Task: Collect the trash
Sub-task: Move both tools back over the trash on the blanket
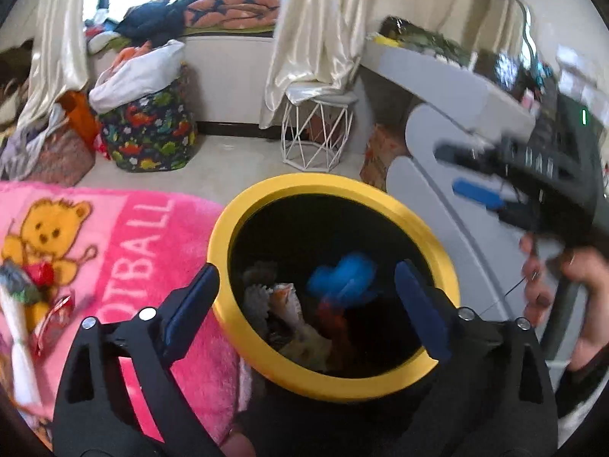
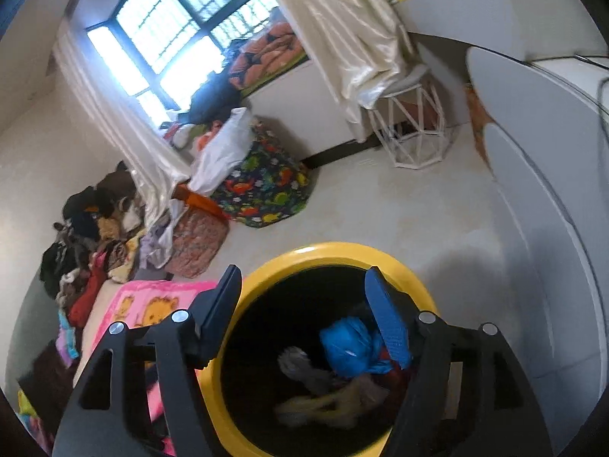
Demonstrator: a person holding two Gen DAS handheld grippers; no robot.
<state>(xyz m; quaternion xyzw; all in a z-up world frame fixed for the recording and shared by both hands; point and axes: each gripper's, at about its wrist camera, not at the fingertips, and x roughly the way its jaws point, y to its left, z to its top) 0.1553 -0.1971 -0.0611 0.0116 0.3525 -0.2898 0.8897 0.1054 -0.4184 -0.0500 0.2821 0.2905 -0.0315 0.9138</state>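
A black bin with a yellow rim point(image 1: 266, 205) point(image 2: 323, 251) stands beside the bed. Inside it lie a crumpled blue wrapper point(image 1: 342, 278) point(image 2: 350, 346) and paler scraps point(image 1: 281, 304) point(image 2: 304, 369), all blurred. My left gripper point(image 1: 306, 274) hangs open over the bin's mouth, nothing between its pads. My right gripper point(image 2: 304, 278) is open over the same mouth, also holding nothing. The left wrist view shows it as well, as the right gripper point(image 1: 453, 169) held by a hand point(image 1: 563, 297). A red wrapper point(image 1: 53, 316) and a white roll point(image 1: 19, 323) lie on the pink blanket point(image 1: 114, 247).
The bed with the pink bear blanket is left of the bin. A white curved desk point(image 1: 456, 87) rises on the right. Across the pale floor stand a white wire stool point(image 1: 316, 133) and a dinosaur-print bag point(image 1: 152, 133). Heaped clothes point(image 2: 87, 236) fill the left.
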